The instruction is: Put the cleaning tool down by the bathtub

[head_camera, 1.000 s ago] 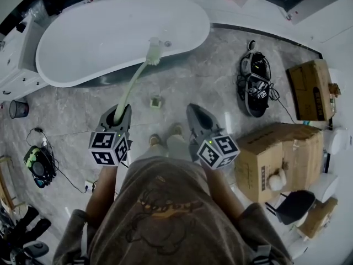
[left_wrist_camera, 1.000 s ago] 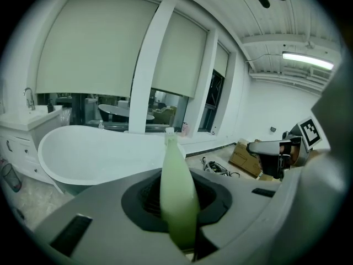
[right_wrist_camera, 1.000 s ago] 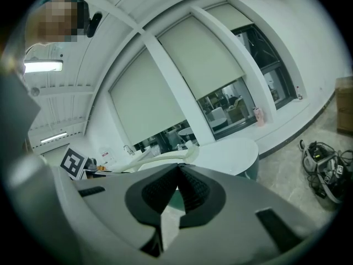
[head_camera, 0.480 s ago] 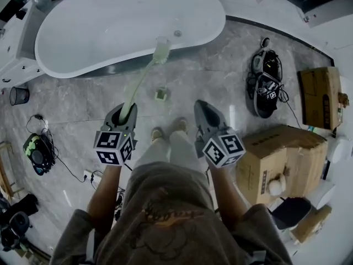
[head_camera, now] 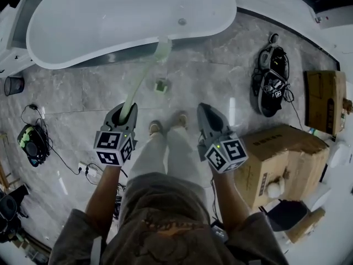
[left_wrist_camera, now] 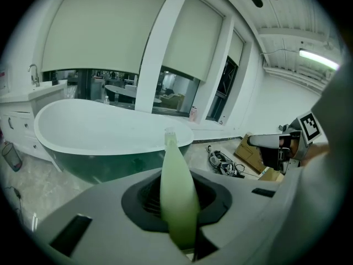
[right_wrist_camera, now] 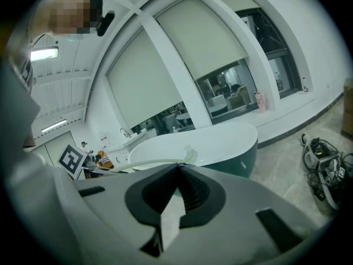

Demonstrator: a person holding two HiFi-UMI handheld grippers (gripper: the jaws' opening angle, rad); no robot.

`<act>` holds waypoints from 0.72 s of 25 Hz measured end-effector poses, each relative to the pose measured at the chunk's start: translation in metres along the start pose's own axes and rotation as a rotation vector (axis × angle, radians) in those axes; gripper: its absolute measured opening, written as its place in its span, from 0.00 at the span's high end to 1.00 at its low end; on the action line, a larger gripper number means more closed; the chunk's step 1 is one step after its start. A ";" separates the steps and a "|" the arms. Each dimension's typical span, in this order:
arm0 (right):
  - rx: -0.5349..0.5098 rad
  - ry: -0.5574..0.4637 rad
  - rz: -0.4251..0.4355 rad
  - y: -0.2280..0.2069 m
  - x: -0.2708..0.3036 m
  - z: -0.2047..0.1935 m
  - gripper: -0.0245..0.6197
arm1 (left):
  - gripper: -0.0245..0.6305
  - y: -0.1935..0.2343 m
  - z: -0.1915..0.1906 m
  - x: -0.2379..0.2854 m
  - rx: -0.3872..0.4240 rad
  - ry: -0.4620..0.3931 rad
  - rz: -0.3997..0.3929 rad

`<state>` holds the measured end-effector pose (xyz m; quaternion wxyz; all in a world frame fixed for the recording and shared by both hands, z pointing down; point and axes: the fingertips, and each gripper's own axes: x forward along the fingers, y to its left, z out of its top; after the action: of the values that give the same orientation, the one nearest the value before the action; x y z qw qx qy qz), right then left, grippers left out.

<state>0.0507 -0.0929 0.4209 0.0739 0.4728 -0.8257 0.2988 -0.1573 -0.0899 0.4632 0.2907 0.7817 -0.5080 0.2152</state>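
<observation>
The left gripper (head_camera: 124, 111) is pinching the low end of the long pale green cleaning brush (head_camera: 144, 77), and in the left gripper view you can see the two jaws squeezed on its smooth handle (left_wrist_camera: 177, 195). The brush sticks up and away from the person. Its bristle end sits in the upper middle of the head view, right at the near edge of the big white oval bathtub (head_camera: 110, 15), and it is up in the air, not on the grey stone floor (head_camera: 220, 76). The right gripper (head_camera: 206, 115) has its jaws pressed together on nothing (right_wrist_camera: 178, 168), and it hangs at the right of the person's shoes (head_camera: 155, 128). I think the job now is to bring the brush down next to the tub. To do it well, go down slowly and let the bristle end touch the floor first, close to the dark side of the tub. Then lay the handle down flat. Do not let go until the brush rests on something, or it will drop and bounce. A small green square thing (head_camera: 160, 85) sits on the floor just under the handle (maybe a stand for the brush, but I cannot tell), so do not knock it. Keep the empty gripper out of the way, and keep the toes back too.
</observation>
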 end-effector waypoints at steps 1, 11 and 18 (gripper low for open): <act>0.000 0.005 -0.003 -0.002 0.004 -0.005 0.96 | 0.86 0.001 -0.005 0.004 -0.001 0.003 -0.001; -0.025 0.043 0.012 -0.028 0.042 -0.057 0.96 | 0.86 0.013 -0.063 0.047 -0.031 0.036 0.003; -0.016 0.029 -0.001 -0.057 0.061 -0.083 0.96 | 0.86 0.017 -0.097 0.080 -0.017 0.049 0.013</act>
<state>0.0516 -0.1124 0.5364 0.0899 0.4682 -0.8266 0.2991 -0.1461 -0.0837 0.5891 0.3084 0.7704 -0.5076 0.2316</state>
